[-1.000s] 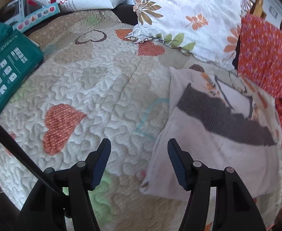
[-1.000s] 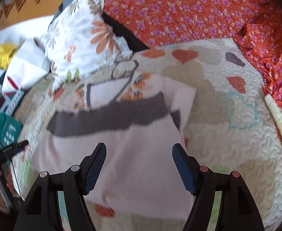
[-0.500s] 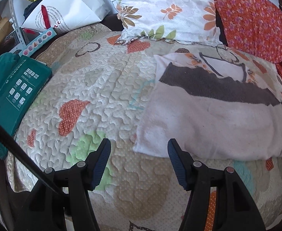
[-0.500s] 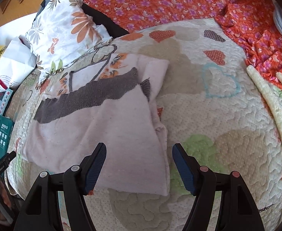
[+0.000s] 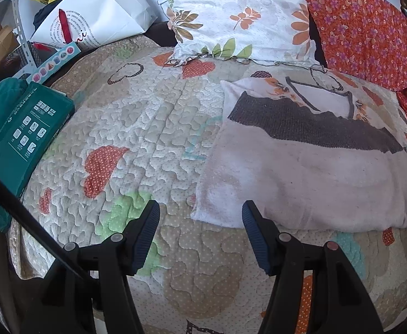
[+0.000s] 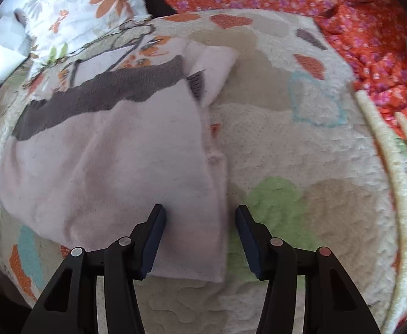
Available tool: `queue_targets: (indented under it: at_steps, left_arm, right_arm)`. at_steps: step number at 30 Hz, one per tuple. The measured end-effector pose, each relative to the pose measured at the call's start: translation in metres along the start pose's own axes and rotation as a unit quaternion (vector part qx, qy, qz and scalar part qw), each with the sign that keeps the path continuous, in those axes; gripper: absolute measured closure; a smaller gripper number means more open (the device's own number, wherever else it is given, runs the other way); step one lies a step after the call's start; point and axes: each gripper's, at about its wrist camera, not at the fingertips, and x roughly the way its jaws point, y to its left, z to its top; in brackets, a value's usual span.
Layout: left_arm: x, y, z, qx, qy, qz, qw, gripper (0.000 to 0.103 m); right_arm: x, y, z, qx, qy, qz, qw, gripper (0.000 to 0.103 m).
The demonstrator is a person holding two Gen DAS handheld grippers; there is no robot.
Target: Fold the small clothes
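Note:
A small pale pink garment (image 5: 309, 172) with a dark grey band and orange print lies folded flat on the quilted bedspread (image 5: 148, 128). It also shows in the right wrist view (image 6: 106, 161). My left gripper (image 5: 200, 222) is open and empty, just in front of the garment's near left corner. My right gripper (image 6: 199, 222) is open, its jaws either side of the garment's near right corner, low over the cloth.
A green box (image 5: 25, 136) lies at the bed's left edge. A floral pillow (image 5: 239, 14) and an orange floral cloth (image 5: 370, 33) lie at the back. A white paper bag (image 5: 97, 14) stands at the back left. Cream piping (image 6: 392, 167) runs along the right.
The left gripper has moved slightly closer to the garment's near left corner. The right gripper has moved forward and down onto the garment's near right corner and narrowed its opening.

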Motion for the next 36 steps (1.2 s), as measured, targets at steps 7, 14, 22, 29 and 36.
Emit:
queue_targets:
  at_steps: [7,14,22,29,36]
  left_arm:
    - [0.007,-0.002,0.005,-0.006,0.01,-0.008,0.9999,0.041]
    - [0.016,-0.011,0.009,-0.002,0.018,-0.009,0.9998,0.038]
    - [0.028,-0.013,0.01,-0.004,0.038,-0.014,0.9992,0.037]
    - [0.031,-0.014,0.01,-0.004,0.042,-0.014,0.999,0.037]
    - [0.033,-0.019,0.009,0.006,0.04,-0.009,0.9991,0.036]
  right_arm:
    - [-0.042,0.009,0.008,-0.002,-0.1,0.025,0.995,0.047]
    - [-0.033,0.055,0.018,-0.055,-0.1,0.057,0.992,0.047]
    - [0.001,0.057,0.007,-0.073,-0.044,0.049,0.995,0.045]
    - [0.007,0.045,0.001,-0.075,-0.025,0.041,0.996,0.042]
    - [0.007,0.044,0.0,-0.073,-0.021,0.04,0.996,0.04]
